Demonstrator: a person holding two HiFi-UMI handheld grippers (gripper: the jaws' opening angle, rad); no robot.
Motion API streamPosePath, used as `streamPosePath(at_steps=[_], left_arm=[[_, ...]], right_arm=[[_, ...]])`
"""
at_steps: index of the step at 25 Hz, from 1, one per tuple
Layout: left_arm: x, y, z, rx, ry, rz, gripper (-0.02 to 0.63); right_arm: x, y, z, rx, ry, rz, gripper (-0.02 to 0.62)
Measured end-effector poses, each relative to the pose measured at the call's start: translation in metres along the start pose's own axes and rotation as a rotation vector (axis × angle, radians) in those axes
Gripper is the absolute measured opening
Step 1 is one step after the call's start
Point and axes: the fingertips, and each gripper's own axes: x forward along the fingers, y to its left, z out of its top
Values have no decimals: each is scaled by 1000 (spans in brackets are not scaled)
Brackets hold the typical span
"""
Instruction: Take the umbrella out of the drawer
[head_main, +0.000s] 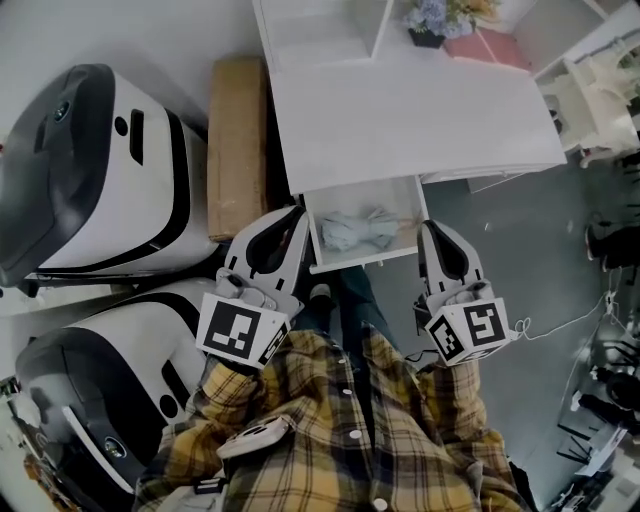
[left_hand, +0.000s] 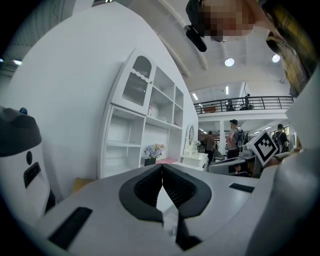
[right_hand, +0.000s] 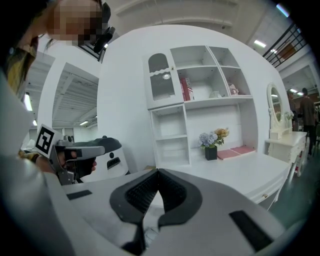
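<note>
Shallow white drawer (head_main: 362, 262) of the white desk (head_main: 420, 120) stands open. The pale blue-grey folded umbrella (head_main: 358, 230) lies inside it, apparently loose fabric, touched by neither tool. Left gripper (head_main: 293, 216) sits just beside the drawer's left wall, jaws pressed together on nothing. Right gripper (head_main: 430, 230) is just beside the right wall, jaws likewise closed and empty. Large white rounded machine (head_main: 100, 170) stands further left.
</note>
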Motion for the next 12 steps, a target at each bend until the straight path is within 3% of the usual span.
streamPosePath(at_steps=[12], left_arm=[[81, 26, 19, 8, -7, 100, 20]], right_arm=[[73, -62, 24, -24, 26, 121, 17]])
